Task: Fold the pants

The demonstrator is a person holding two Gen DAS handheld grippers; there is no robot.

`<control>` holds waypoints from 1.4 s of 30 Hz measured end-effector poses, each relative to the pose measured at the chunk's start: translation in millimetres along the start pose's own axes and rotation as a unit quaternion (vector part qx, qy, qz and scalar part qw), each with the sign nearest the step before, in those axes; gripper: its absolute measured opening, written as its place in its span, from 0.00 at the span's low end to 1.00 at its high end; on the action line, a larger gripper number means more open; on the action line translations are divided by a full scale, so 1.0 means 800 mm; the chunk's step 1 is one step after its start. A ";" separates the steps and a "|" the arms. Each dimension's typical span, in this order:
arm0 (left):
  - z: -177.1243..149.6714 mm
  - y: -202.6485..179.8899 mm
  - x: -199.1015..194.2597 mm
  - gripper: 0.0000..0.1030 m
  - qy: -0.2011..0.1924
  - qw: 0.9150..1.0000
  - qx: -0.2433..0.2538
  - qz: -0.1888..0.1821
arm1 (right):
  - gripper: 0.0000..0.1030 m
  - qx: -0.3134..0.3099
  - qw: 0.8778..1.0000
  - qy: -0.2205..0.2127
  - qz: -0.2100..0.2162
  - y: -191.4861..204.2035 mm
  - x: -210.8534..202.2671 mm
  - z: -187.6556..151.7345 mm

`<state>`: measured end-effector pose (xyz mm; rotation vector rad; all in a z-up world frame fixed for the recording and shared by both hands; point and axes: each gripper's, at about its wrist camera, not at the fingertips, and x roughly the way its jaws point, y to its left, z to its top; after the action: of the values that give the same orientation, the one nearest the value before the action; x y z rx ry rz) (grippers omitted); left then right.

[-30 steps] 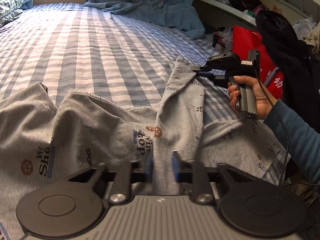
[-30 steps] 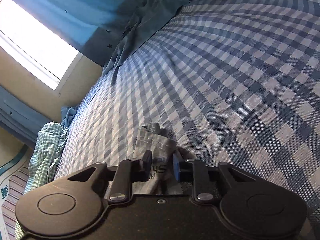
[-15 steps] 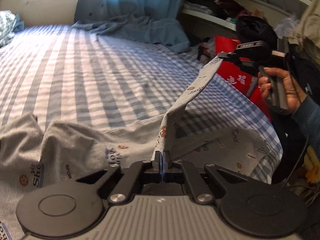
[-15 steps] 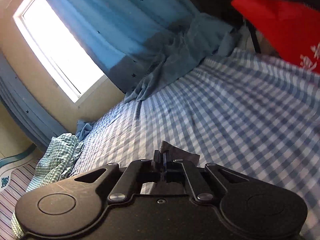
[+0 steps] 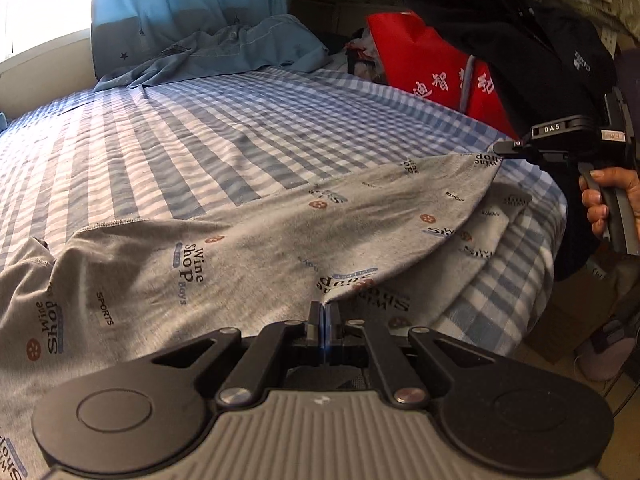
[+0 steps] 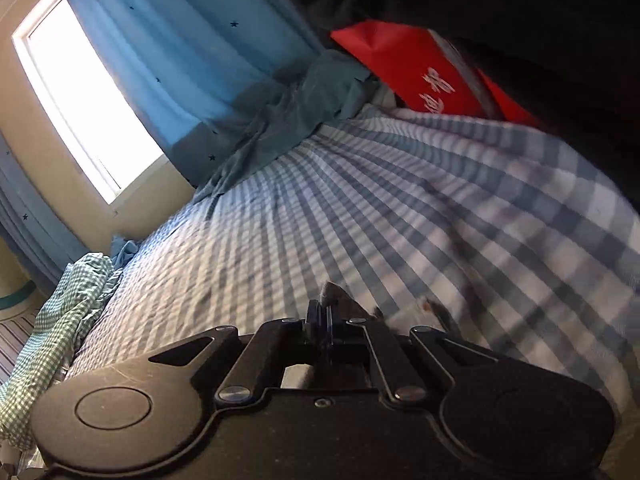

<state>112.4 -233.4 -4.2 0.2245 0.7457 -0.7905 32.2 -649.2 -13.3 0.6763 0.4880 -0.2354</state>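
1. Pants [image 5: 256,240]: grey knit, printed with small lettering and round motifs. They lie on the near part of the bed [image 5: 200,132], which is dressed in a blue-and-white checked sheet. One leg is lifted and drawn taut between the two grippers; a second layer of the same cloth lies flat beneath it at the bed's right edge.
2. Left gripper [image 5: 323,322]: fingers pressed together, pinching the cloth at the near end of the raised leg.
3. Right gripper [image 5: 500,146]: fingers closed on the far tip of that leg, which it holds off the bed beyond the right edge. In its own view [image 6: 325,312] a small grey point of fabric shows above the closed fingers.
4. Progress, as judged: early. The leg is gripped and stretched, but no tidy fold is laid down. The left portion is rumpled and unsmoothed.
5. Remaining, as judged: lay leg over leg, flatten, then fold lengthwise into a compact stack.
6. Surroundings: blue curtain [image 6: 192,60], red bag [image 5: 424,64], dark garments at right.
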 end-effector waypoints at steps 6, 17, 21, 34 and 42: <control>0.005 0.002 -0.001 0.00 0.003 1.000 -0.002 0.002 | 0.01 0.032 0.999 -0.011 0.014 -0.015 -0.003 0.008; -0.014 -0.018 -0.010 0.00 0.014 0.999 0.028 -0.008 | 0.01 -0.036 0.998 -0.047 -0.008 -0.025 -0.059 -0.019; -0.022 -0.021 -0.008 0.00 0.016 0.999 0.042 -0.001 | 0.01 -0.009 0.999 -0.026 -0.025 -0.058 -0.051 -0.057; -0.021 -0.007 -0.008 0.26 0.025 0.999 -0.017 -0.028 | 0.58 -0.114 0.992 -0.027 -0.043 -0.024 -0.049 -0.016; -0.025 0.010 -0.024 0.83 -0.029 0.995 -0.086 0.028 | 0.54 -0.187 0.978 0.082 -0.032 0.013 0.036 0.013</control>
<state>98.6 -208.1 -6.6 0.0676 0.7438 -0.6725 64.6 -649.6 -15.5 0.3133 0.6931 -0.1434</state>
